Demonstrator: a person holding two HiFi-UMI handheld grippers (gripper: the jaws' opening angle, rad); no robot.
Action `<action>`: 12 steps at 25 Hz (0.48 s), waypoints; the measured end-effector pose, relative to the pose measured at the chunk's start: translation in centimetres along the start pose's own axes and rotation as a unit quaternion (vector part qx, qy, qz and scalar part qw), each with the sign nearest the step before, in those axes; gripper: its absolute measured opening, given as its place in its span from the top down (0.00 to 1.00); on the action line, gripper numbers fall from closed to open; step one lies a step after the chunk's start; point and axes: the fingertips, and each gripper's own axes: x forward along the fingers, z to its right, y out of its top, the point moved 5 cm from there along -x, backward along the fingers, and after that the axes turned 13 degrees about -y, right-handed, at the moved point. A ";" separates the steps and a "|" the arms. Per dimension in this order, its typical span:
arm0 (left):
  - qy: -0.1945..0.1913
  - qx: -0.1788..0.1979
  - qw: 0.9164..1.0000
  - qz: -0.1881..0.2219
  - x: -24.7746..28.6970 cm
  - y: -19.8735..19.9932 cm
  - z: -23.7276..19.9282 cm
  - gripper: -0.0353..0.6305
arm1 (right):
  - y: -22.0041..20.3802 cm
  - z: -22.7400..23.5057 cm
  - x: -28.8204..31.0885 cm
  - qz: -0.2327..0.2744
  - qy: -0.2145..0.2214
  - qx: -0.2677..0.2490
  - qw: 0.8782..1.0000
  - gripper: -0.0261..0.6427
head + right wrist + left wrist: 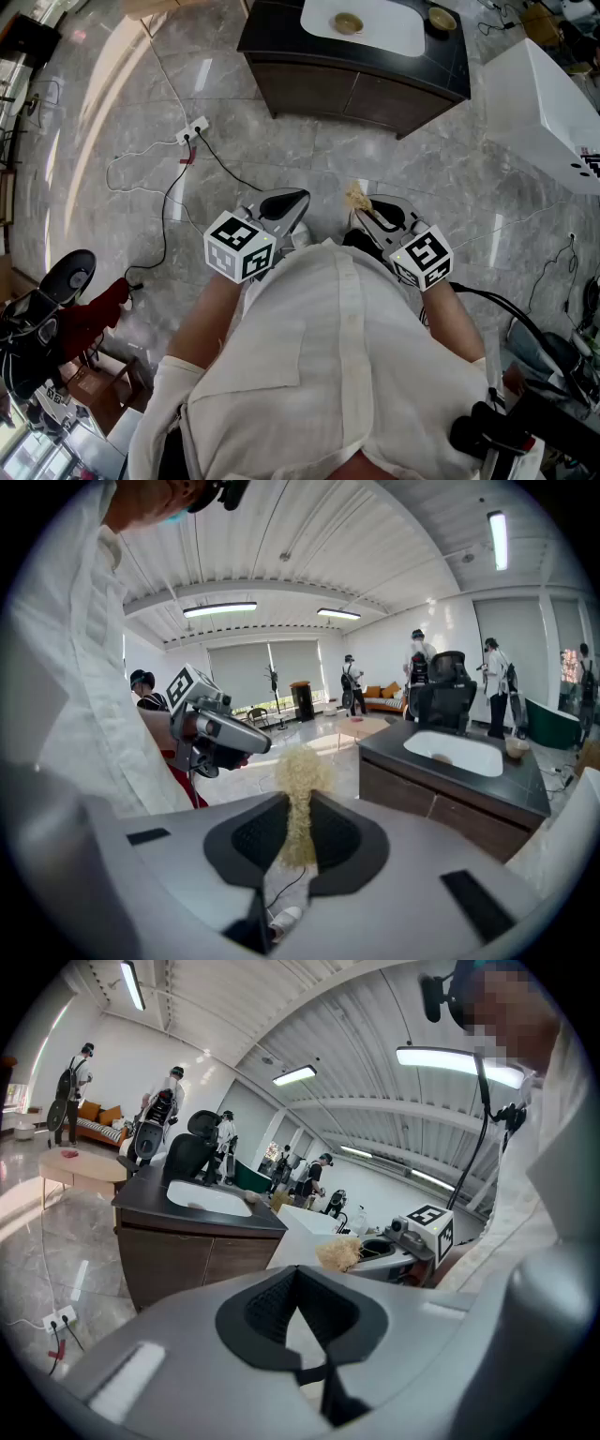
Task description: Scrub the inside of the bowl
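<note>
The small brown round bowl [348, 22] lies inside the white sink basin [398, 33] of the dark desk [274, 28] at the top edge of the head view. It is well apart from both grippers and too small there to show its inside. A second brownish bowl [441, 17] stands on the desk's top just right of the basin, and the frame cuts off the desk's far edge. The left gripper [298, 1283] has its jaws together with nothing between them, as its own view shows. The right gripper [300, 808] has its jaws clamped on a pale straw-coloured fibrous scrub pad [302, 766]. The pad's frayed tuft sticks out past the tips, while its lower part is hidden between the jaws. In the head view both grippers are held just in front of the person's white shirt [337, 356], above the grey marble floor [422, 159], and each gripper's marker cube hides the hand behind it. In the right gripper view, a faint brown spot in the basin at right of centre is probably the bowl, though it is too blurred to be sure.
</note>
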 end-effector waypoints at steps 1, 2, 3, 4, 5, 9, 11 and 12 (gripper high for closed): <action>0.003 0.000 1.000 -0.001 0.0 -0.2 -0.3 0.94 | 0.0 0.0 0.1 0.000 -0.001 0.001 1.000 0.88; 0.004 -0.001 1.000 -0.003 0.0 -0.3 -0.6 0.94 | 0.0 0.0 0.2 0.000 -0.003 0.001 1.000 0.88; 0.005 -0.001 1.000 -0.004 0.1 -0.4 -0.9 0.94 | 0.0 0.1 0.2 0.000 -0.005 0.001 1.000 0.88; 0.004 -0.001 1.000 -0.006 0.3 -0.5 -1.1 0.94 | 0.0 0.2 0.2 -0.001 -0.007 0.002 1.000 0.88; 0.001 -0.001 1.000 -0.007 0.6 -0.5 -1.2 0.94 | -0.1 0.4 0.1 -0.002 -0.010 0.004 1.000 0.88; -0.008 0.001 1.000 -0.016 2.5 -0.2 -1.4 0.94 | -0.8 1.9 -0.3 -0.008 -0.016 0.012 1.000 0.88; -0.005 0.003 1.000 -0.020 3.8 0.5 -1.9 0.94 | -0.8 3.4 -0.1 -0.005 -0.016 0.014 1.000 0.88; -0.003 0.004 1.000 -0.022 4.4 0.9 -2.2 0.94 | -0.7 4.4 0.1 -0.003 -0.015 0.015 1.000 0.88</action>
